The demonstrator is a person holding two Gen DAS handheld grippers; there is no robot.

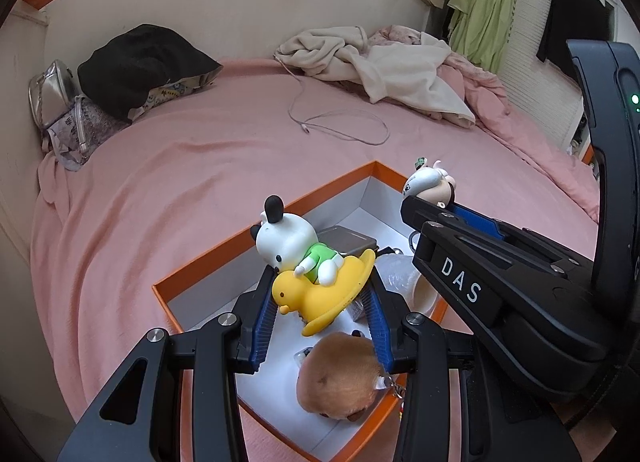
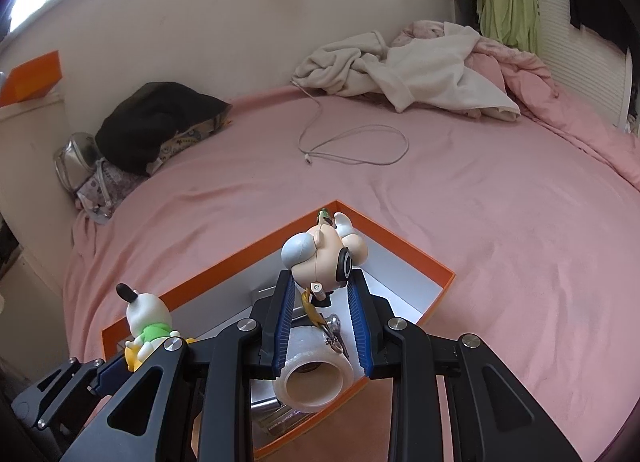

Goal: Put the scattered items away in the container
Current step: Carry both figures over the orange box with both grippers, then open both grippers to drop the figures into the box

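The pink bedsheet [image 2: 480, 202] fills most of both views. A heap of cream and pink bedding [image 2: 420, 66] sits at the upper right of the frame, a black cushion [image 2: 156, 118] at the left against the wall. A white cable [image 2: 360, 146] loops across the sheet between them.

The orange box [image 2: 404, 242], white inside, lies open on the sheet in the lower centre of both views, one corner pointing up the frame. Inside it, in your right wrist view, a roll of clear tape [image 2: 316, 366] rests at the near edge. In your left wrist view a furry brown plush [image 1: 340, 378] lies on the box floor at the bottom centre, and a grey tin [image 1: 348, 242] lies further back.

Your left gripper [image 1: 322, 294] is closed partway on a white dog figure on a yellow duck float [image 1: 320, 286]; both blue pads press the float's sides, holding it above the box interior.

Your right gripper [image 2: 320, 282] is closed narrowly on a small peach-coloured figure keychain [image 2: 324, 254], held at its fingertips above the box; its metal ring [image 2: 334, 328] dangles between the fingers. In the left wrist view the same figure shows at the right, over the box's far rim.
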